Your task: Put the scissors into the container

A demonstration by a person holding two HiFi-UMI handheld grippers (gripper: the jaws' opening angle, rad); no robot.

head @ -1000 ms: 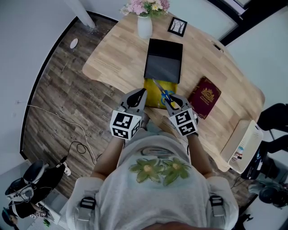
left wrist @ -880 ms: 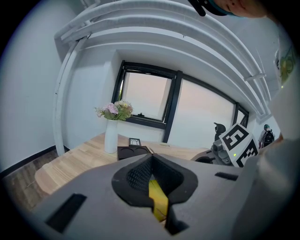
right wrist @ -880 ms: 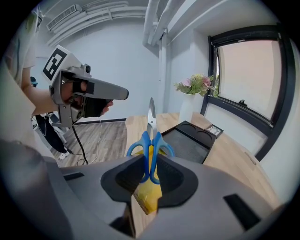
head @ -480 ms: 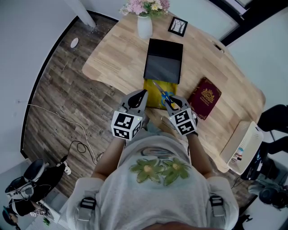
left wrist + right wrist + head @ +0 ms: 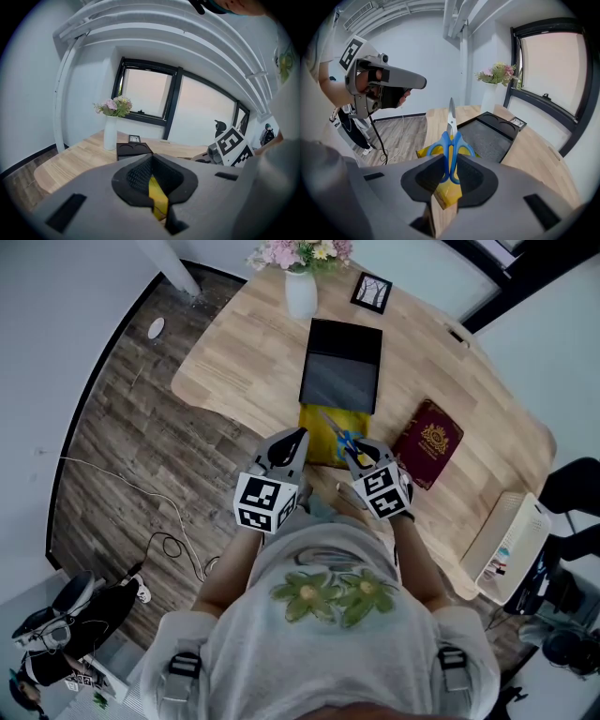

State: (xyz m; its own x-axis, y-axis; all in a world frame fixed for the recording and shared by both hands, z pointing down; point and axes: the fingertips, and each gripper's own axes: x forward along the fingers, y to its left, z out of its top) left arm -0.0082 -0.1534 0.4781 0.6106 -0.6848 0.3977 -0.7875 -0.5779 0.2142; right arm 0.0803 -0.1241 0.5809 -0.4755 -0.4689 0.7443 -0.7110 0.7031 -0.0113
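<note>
Blue-handled scissors (image 5: 451, 140) stand nearly upright, blades pointing away, with my right gripper (image 5: 450, 171) shut on their handles. In the head view the scissors (image 5: 337, 434) hang over a yellow pad (image 5: 317, 435) at the table's near edge. The container, a black rectangular tray (image 5: 340, 367), lies just beyond that pad; the right gripper view shows the tray (image 5: 487, 136) ahead and right of the blades. My left gripper (image 5: 298, 434) hovers to the left of the scissors, its jaws together with nothing held; only a yellow sliver shows through them in the left gripper view (image 5: 152, 180).
A white vase of flowers (image 5: 302, 292) and a small picture frame (image 5: 369, 293) stand at the table's far end. A maroon book (image 5: 427, 442) lies right of the yellow pad, a white device (image 5: 502, 540) at the right edge. Cables trail on the wooden floor (image 5: 141, 512).
My right gripper has sunk a little toward the yellow pad with the scissors in it. The left gripper has stayed where it was.
</note>
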